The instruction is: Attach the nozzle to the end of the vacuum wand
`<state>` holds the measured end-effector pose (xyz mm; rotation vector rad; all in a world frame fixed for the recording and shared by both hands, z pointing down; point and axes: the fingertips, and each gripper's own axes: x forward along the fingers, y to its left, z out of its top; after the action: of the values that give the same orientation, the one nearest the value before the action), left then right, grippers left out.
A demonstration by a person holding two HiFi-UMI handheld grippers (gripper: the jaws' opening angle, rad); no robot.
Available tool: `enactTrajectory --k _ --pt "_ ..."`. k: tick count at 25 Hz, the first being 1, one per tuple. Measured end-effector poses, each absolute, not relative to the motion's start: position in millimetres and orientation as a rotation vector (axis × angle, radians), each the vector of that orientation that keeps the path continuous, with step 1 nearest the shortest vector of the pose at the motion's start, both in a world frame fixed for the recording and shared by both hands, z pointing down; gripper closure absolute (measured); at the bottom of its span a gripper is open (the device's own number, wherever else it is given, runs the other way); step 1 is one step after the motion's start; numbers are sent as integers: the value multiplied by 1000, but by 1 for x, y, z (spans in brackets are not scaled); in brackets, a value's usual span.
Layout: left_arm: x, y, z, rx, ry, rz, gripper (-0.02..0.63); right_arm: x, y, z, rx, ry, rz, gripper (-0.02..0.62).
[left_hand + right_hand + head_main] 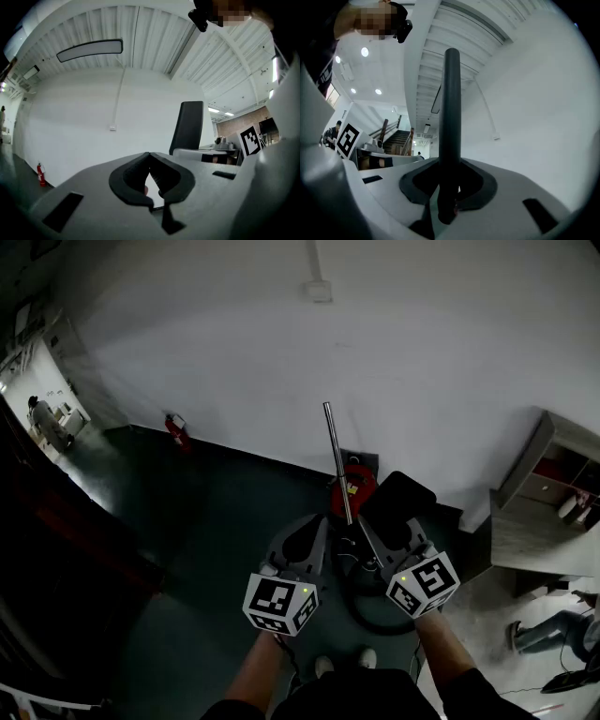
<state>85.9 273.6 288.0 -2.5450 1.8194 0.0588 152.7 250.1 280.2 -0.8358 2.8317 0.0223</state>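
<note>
In the head view a thin metal vacuum wand [336, 456] rises up and away from my right gripper [362, 532], which is shut on its lower part. In the right gripper view the wand [451, 117] shows as a dark tube standing between the jaws of that gripper [451, 165]. Behind the wand on the floor sits the red vacuum body [354, 486], with a black hose [375, 622] curling below. My left gripper [317, 532] is beside the right one, shut and empty, as its own view [150, 157] shows. A black flat piece [398, 505] lies right of the wand; I cannot tell whether it is the nozzle.
A white wall [422, 343] stands ahead. A red fire extinguisher [177, 430] stands at its foot on the left. A wooden shelf unit [553, 474] is at the right, with a person's leg [548, 629] on the floor below it. Another person [45, 423] stands far left.
</note>
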Motion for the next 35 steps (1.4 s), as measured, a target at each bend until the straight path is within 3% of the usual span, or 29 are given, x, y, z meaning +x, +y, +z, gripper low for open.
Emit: enactTrajectory --k 13,35 --pt "66 287 300 -2561 1844 37 601 138 263 286 -824 2835 -35 497" --pt "-31 319 330 -2612 1922 109 601 108 271 300 -1005 2779 -73 497"
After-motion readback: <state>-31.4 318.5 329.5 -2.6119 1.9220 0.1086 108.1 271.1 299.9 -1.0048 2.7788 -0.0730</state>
